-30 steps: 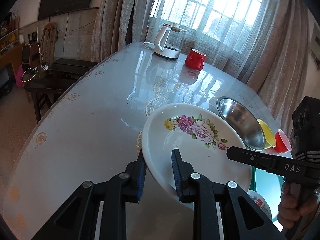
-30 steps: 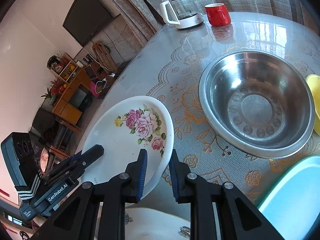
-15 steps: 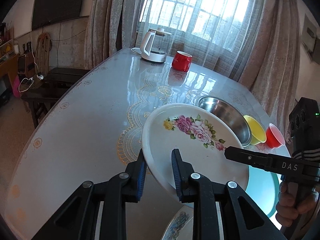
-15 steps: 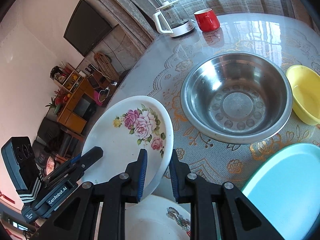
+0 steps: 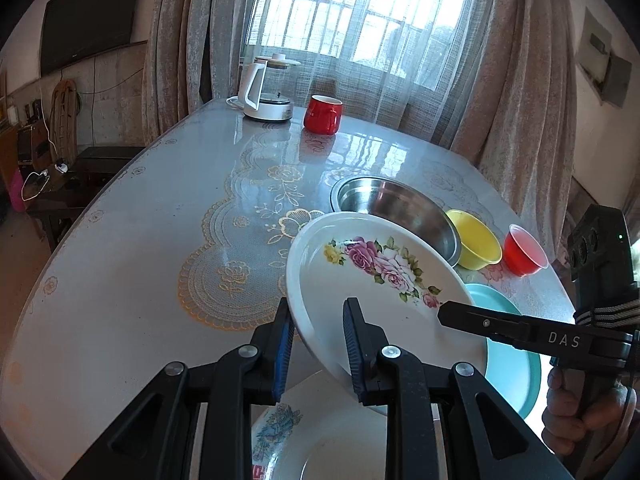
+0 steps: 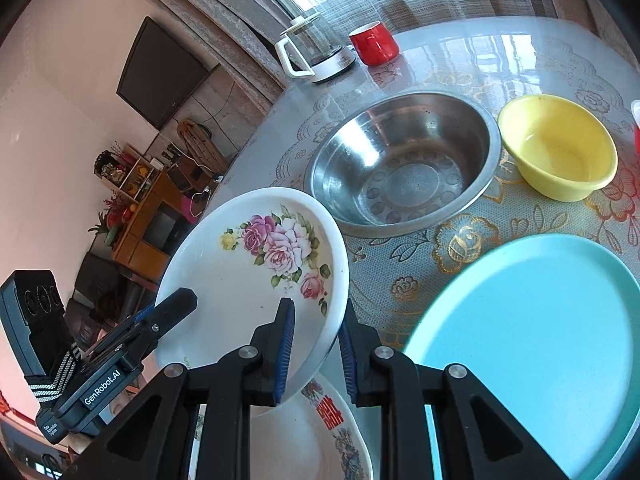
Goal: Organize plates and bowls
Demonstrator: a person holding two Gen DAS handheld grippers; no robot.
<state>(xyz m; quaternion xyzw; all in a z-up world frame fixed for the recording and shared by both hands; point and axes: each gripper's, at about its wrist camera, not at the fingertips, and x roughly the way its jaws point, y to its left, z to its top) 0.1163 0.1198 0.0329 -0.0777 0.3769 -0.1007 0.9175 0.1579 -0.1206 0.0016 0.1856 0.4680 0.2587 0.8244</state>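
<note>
A white plate with pink roses hangs in the air above the table, held at two sides. My left gripper is shut on its near left rim. My right gripper is shut on the opposite rim; its black finger shows in the left wrist view. Under the held plate lies another white plate with a blue and red print. A teal plate lies to the right. Further back stand a steel bowl and a yellow bowl.
A small red cup stands right of the yellow bowl. A red mug and a white kettle stand at the table's far end by the curtained window. The lace-patterned table curves off at the left, with furniture beyond.
Both grippers have drawn the rose plate back toward me, away from the steel bowl. The printed plate beneath and the teal plate have come further into view.
</note>
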